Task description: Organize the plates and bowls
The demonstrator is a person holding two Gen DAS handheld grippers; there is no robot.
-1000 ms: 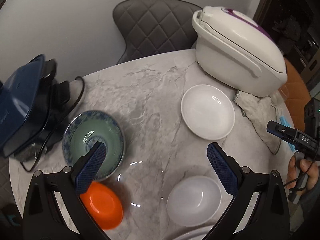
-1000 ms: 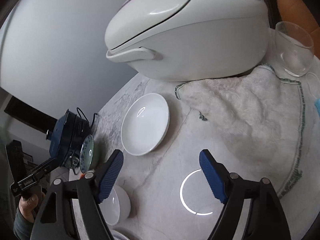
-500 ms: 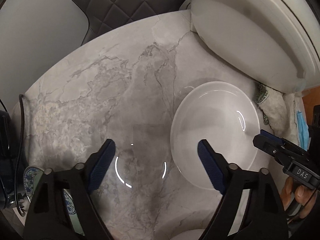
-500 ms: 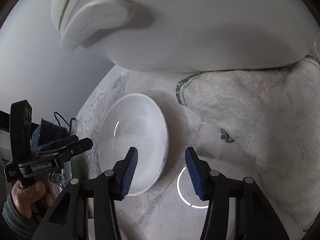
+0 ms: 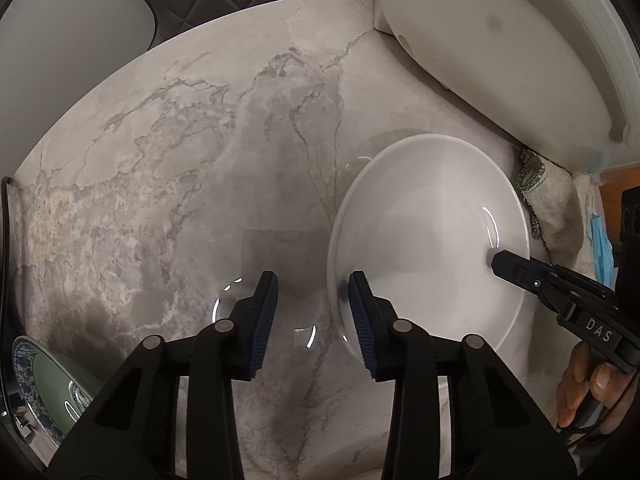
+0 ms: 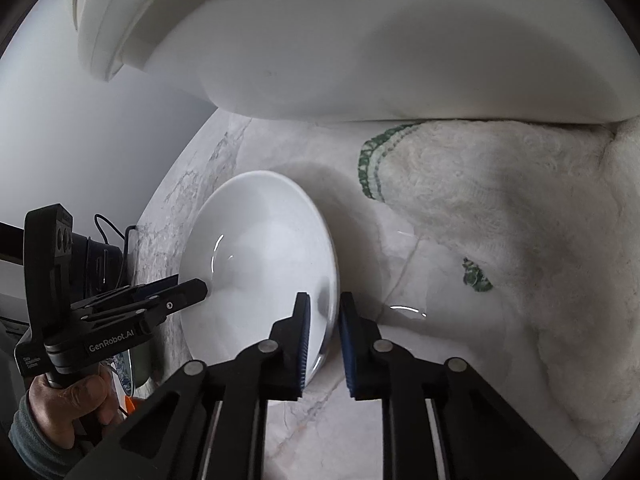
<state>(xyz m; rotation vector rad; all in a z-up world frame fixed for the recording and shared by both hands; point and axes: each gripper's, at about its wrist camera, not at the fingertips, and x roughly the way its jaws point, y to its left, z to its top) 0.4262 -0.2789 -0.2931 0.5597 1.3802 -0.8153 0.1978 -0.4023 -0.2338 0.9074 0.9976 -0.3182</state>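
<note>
Two handheld grippers meet at opposite rims of a white plate [image 5: 428,240] lying on the marble counter [image 5: 180,168], just beside a white cooker [image 5: 500,52] and a fluffy towel [image 6: 500,208]. The right gripper [image 6: 323,336] has just been closing and its blue pads now pinch the plate's near rim. The left gripper [image 5: 314,312] has also been closing; its jaws straddle the opposite rim with a gap left on the outer side, so the plate is not yet clamped there. A blue-patterned bowl [image 5: 44,392] sits at the counter's edge.
</note>
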